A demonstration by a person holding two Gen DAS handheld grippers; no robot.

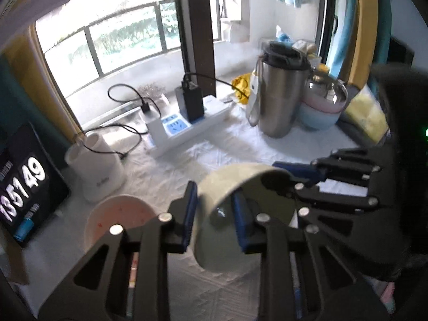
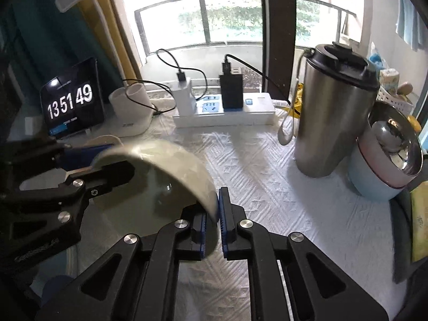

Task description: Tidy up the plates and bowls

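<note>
A pale grey-green bowl (image 1: 227,182) (image 2: 165,155) hangs tilted above the white textured cloth, gripped from two sides. My left gripper (image 1: 215,216) (image 2: 93,160) is shut on the bowl's rim, one blue pad outside the wall and one inside. My right gripper (image 2: 214,227) (image 1: 294,179) is shut on the opposite part of the rim, the thin wall pinched between its blue pads. A pink bowl (image 1: 117,214) stands on the cloth just left of and below the held bowl. At the right stands a stack of bowls (image 1: 321,112) (image 2: 374,176): blue, pink, and steel on top.
A tall steel tumbler (image 1: 278,99) (image 2: 331,112) stands beside the stack. Behind are a white power strip (image 1: 187,125) (image 2: 224,115) with chargers and cables, a white cup-shaped device (image 1: 99,165) (image 2: 131,112), and a clock tablet (image 1: 24,184) (image 2: 72,101). A window lies beyond.
</note>
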